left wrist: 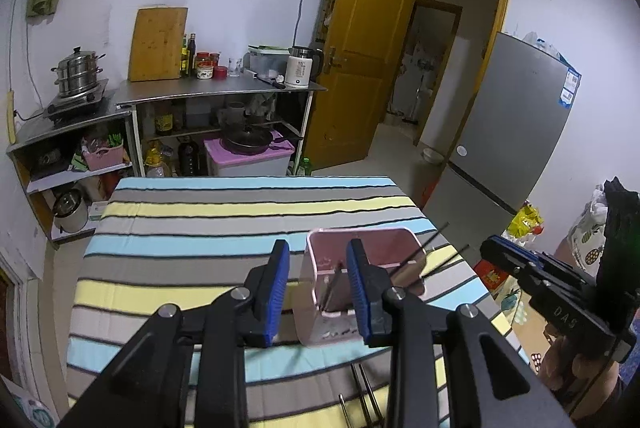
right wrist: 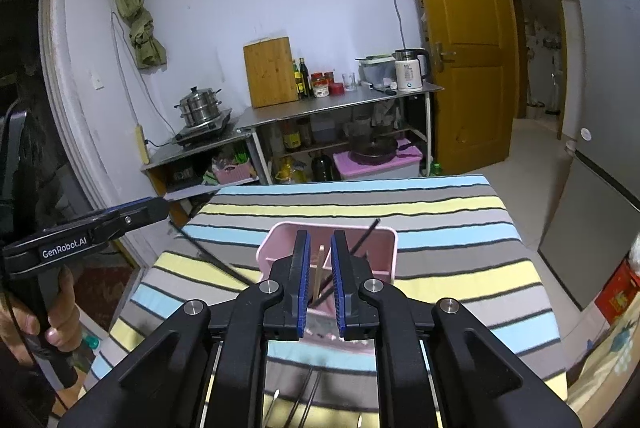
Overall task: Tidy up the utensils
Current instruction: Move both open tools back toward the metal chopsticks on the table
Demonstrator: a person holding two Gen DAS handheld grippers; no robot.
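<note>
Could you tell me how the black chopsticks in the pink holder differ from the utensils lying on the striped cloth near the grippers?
The black chopsticks stand slanted in the pink holder, tips poking past its rim; the loose utensils lie flat on the striped cloth. The chopsticks look black and thin; the loose utensils look metallic. Neither the left gripper nor the right gripper holds either.
</note>
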